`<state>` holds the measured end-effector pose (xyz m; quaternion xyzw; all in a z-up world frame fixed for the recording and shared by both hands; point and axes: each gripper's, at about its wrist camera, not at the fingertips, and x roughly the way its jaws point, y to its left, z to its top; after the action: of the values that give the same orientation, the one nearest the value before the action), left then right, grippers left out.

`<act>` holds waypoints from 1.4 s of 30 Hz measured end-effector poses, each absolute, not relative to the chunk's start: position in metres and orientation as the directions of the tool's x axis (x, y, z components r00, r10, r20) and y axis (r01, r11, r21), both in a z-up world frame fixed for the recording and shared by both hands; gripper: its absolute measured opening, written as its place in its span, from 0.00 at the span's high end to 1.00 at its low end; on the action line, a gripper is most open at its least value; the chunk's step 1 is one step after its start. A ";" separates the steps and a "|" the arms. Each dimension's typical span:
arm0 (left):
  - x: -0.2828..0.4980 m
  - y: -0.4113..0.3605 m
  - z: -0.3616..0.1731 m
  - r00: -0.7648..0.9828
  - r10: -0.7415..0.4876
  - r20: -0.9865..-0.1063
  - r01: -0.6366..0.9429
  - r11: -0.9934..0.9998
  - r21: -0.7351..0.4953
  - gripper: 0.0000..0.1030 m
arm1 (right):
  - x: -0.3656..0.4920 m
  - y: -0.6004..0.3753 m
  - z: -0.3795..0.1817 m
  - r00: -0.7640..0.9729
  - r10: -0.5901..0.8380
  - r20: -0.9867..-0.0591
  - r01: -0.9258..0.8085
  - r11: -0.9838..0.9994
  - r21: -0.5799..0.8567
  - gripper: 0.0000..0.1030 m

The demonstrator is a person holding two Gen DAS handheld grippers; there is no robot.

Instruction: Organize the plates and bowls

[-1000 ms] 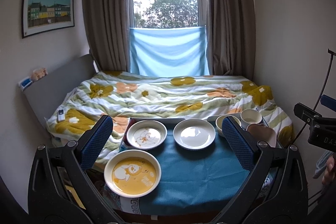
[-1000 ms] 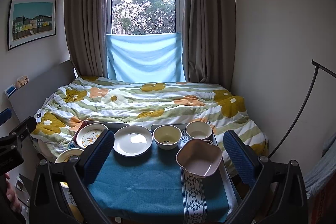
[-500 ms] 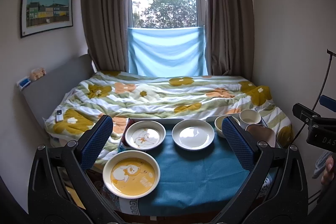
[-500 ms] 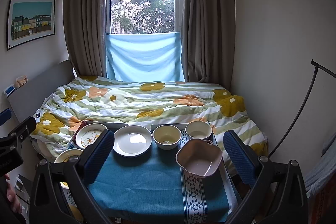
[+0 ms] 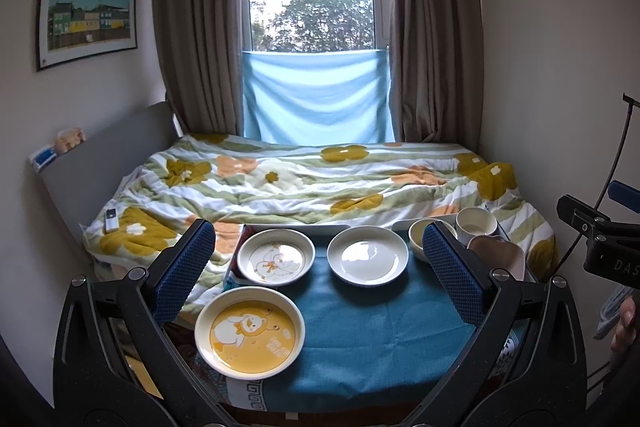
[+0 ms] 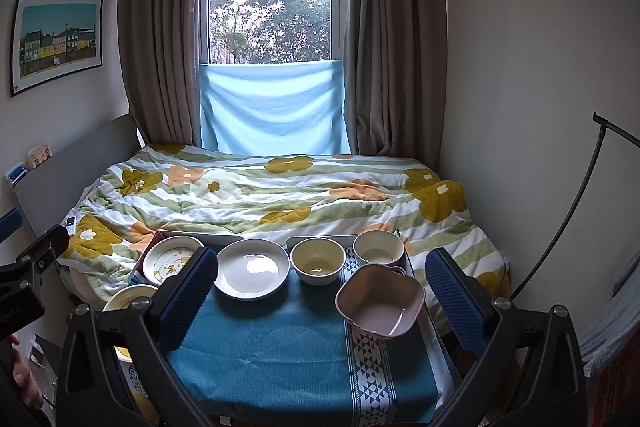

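Both hand-held grippers spread wide, empty, above plates [image 5: 367,261], bowls [image 6: 318,259].

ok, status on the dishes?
Left gripper open, empty. Right gripper open, empty. Plates and bowls untouched on teal cloth. Nothing blocking.

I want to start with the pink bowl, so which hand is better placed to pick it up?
Right, probably. In the right wrist view the pink bowl sits between the open right tongs, close in front. In the left wrist view it lies beyond the left tongs' right finger, mostly hidden.
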<state>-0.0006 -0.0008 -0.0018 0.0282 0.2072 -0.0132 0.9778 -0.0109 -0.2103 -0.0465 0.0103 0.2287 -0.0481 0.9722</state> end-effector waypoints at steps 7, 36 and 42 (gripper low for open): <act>0.000 -0.001 -0.002 0.913 -0.014 -0.407 0.038 0.998 0.050 0.00 | -0.011 -0.211 -0.046 0.890 -0.089 -0.447 0.098 0.995 -0.001 0.00; 0.010 0.023 -0.002 0.888 0.115 -0.444 -0.097 0.993 0.063 0.00 | 0.013 -0.213 -0.041 0.884 -0.061 -0.464 0.014 0.994 -0.104 0.00; 0.012 0.067 -0.038 0.815 0.192 -0.547 -0.198 0.979 0.049 0.00 | 0.047 -0.181 -0.073 0.848 0.100 -0.521 -0.169 0.982 -0.086 0.00</act>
<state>0.0116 0.0674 -0.0381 -0.0049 0.2867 0.1024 0.9525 0.0468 -0.1814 -0.0727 -0.0642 0.2670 0.0700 0.9590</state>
